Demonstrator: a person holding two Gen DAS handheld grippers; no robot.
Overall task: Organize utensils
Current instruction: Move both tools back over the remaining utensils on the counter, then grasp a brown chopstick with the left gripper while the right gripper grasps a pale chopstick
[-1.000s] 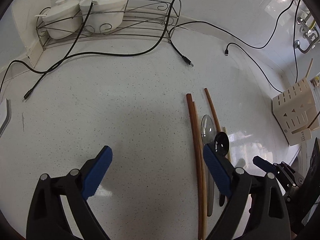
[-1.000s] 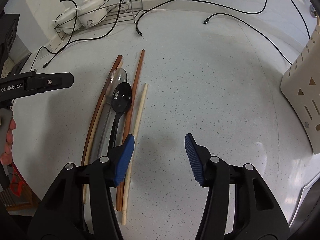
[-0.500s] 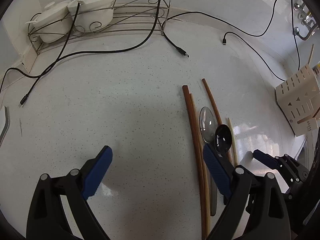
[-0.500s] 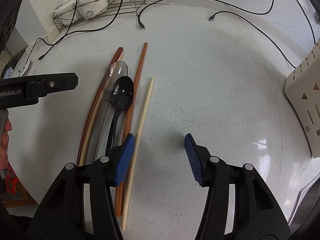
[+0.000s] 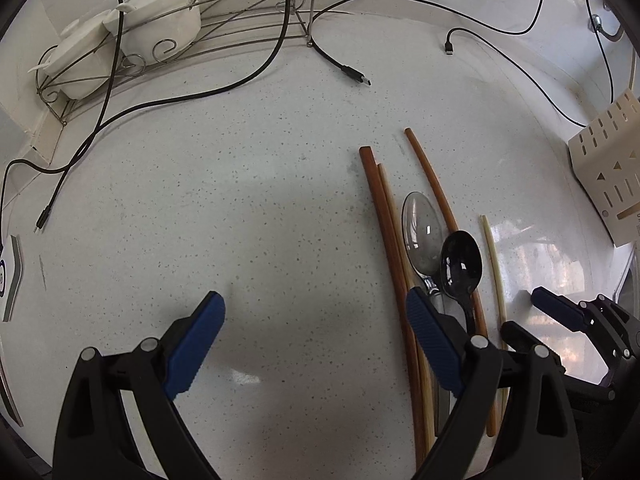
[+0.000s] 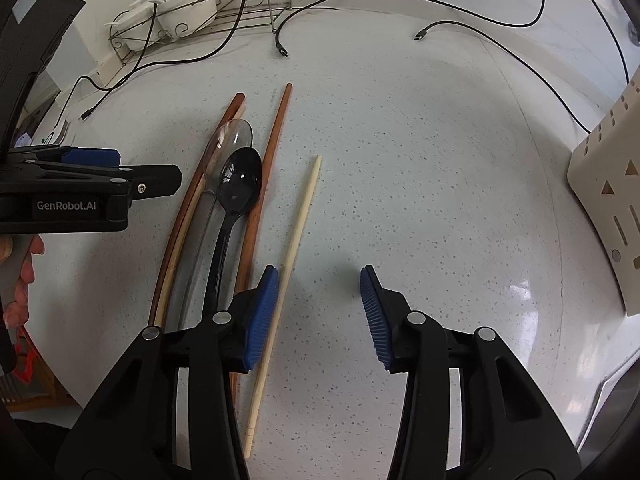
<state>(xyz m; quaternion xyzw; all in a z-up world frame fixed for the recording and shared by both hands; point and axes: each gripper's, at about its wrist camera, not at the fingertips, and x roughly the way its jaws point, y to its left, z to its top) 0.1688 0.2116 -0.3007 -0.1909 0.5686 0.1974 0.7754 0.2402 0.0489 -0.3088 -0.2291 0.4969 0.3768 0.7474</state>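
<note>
Right tongs [image 6: 318, 312] apart, just narrowing on nothing; pale chopstick [image 6: 298, 236] touches left pad, runs lengthwise away; left tongs [image 5: 316, 344] apart.

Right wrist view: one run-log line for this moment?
right tool: open, jaws just closing, pale chopstick between | left tool: open, empty | spoons untouched

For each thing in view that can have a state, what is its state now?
Left gripper: open, empty.
Right gripper: open, jaws just closing, pale chopstick between them, unpressed.
Black spoon: lying flat, bowl up.
Clear spoon: lying flat.
Holder: upright.
</note>
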